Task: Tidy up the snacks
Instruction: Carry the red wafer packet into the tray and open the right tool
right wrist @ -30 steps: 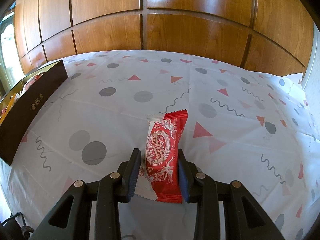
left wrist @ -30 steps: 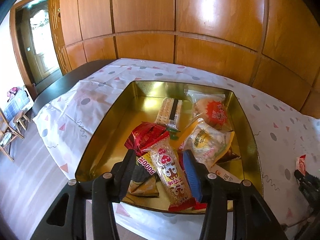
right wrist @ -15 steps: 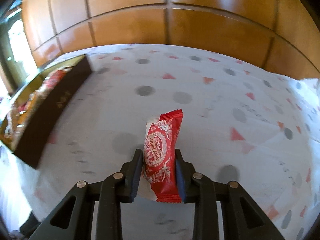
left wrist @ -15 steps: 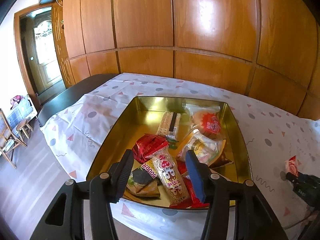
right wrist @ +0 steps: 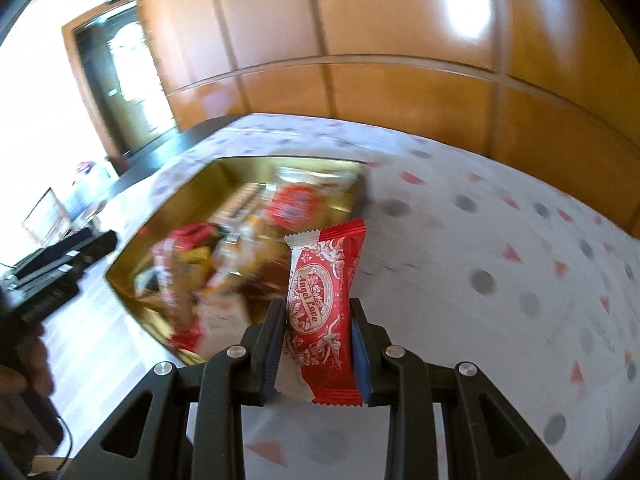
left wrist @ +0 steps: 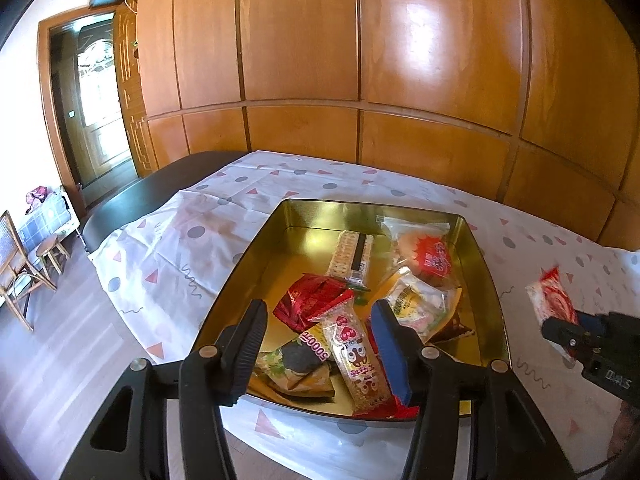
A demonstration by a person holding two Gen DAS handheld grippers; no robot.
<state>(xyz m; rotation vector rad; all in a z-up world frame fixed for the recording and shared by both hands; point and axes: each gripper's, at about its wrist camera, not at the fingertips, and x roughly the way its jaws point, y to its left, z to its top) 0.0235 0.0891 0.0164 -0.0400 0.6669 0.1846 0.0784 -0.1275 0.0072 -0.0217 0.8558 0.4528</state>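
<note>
Now | right tool [right wrist: 318,344] clamped on red wafer [right wrist: 325,300], lower centre, likely bound for gold tin [right wrist: 132,280] | left tool [left wrist: 320,350] half open, empty, above tin's snacks [left wrist: 352,320]

A gold tin [left wrist: 240,264] sits open on the dotted cloth, holding a loose heap of wrapped snacks [left wrist: 352,304], some overlapping. A red-and-white wrapped snack [right wrist: 322,300] stands nearly upright off the cloth, pinched at its lower half, just beside the tin's right wall.
</note>
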